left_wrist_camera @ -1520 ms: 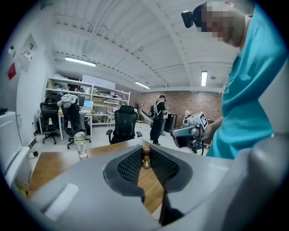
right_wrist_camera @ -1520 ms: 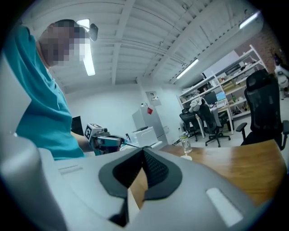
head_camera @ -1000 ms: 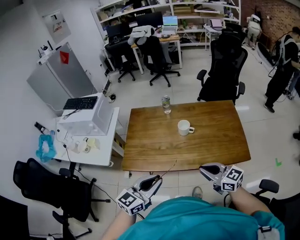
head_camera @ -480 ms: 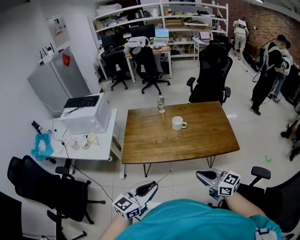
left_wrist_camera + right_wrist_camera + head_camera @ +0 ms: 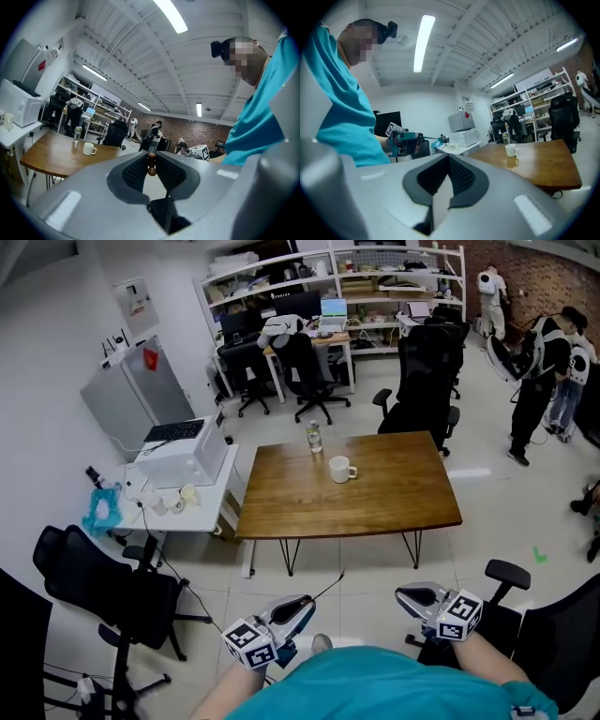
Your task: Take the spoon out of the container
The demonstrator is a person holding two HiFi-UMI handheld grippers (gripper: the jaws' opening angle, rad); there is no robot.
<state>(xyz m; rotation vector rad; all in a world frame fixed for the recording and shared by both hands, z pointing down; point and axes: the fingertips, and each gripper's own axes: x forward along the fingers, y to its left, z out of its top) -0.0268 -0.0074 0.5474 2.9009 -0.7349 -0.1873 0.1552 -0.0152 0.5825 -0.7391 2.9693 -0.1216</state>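
Head view: my left gripper pinches a thin, dark spoon that slants up over the pale tiled floor, well short of the wooden table. A white glazed mug and a clear bottle stand on that table, with a black office chair behind. My right gripper hangs well apart from the left one.

Left gripper view: ribbed dark pads press on the spoon's brown, beaded handle end.

Right gripper view: its textured pads meet with nothing between them. Beyond them I see the spoon's rounded bowl jutting from the left gripper.
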